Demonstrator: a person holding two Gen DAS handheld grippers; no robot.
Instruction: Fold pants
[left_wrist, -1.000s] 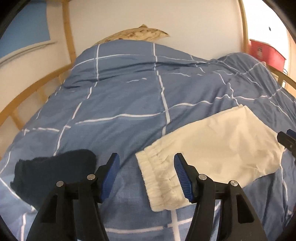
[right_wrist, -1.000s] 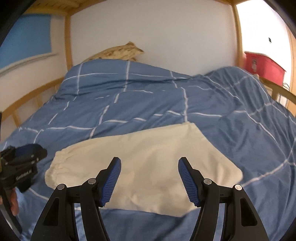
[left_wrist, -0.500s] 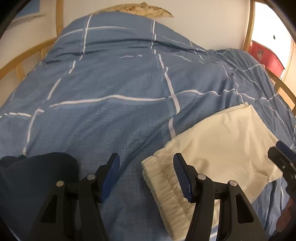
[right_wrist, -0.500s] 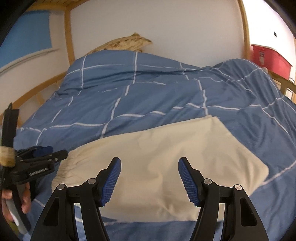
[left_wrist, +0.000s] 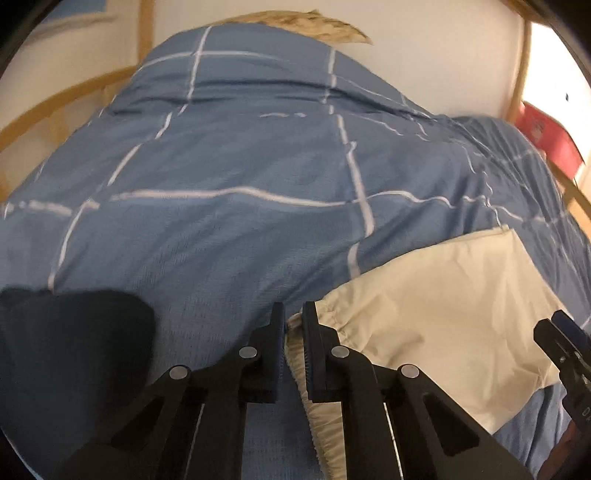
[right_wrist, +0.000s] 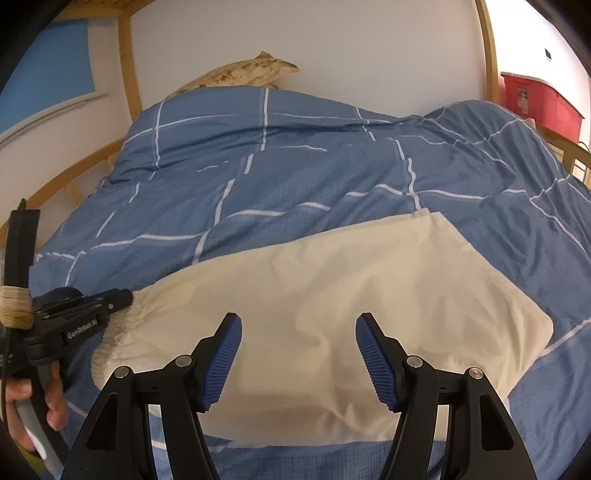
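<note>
Cream pants (right_wrist: 332, 295) lie folded flat on a blue checked duvet (right_wrist: 295, 166), with the elastic waistband at the left. My left gripper (left_wrist: 294, 325) is shut on the waistband corner (left_wrist: 293, 326) of the pants (left_wrist: 443, 314). From the right wrist view the left gripper (right_wrist: 122, 297) pinches that same left end. My right gripper (right_wrist: 297, 347) is open and empty, low over the near middle of the pants. Its tip (left_wrist: 561, 339) shows at the right edge of the left wrist view.
A dark navy garment (left_wrist: 74, 339) lies on the duvet (left_wrist: 240, 166) left of the left gripper. A patterned pillow (right_wrist: 243, 72) sits at the head of the bed. Wooden bed rails (right_wrist: 74, 173) run along the left. A red bin (right_wrist: 535, 99) stands at the far right.
My left gripper moved right and forward to the waistband and closed on its corner. My right gripper came lower and closer over the pants and stayed open.
</note>
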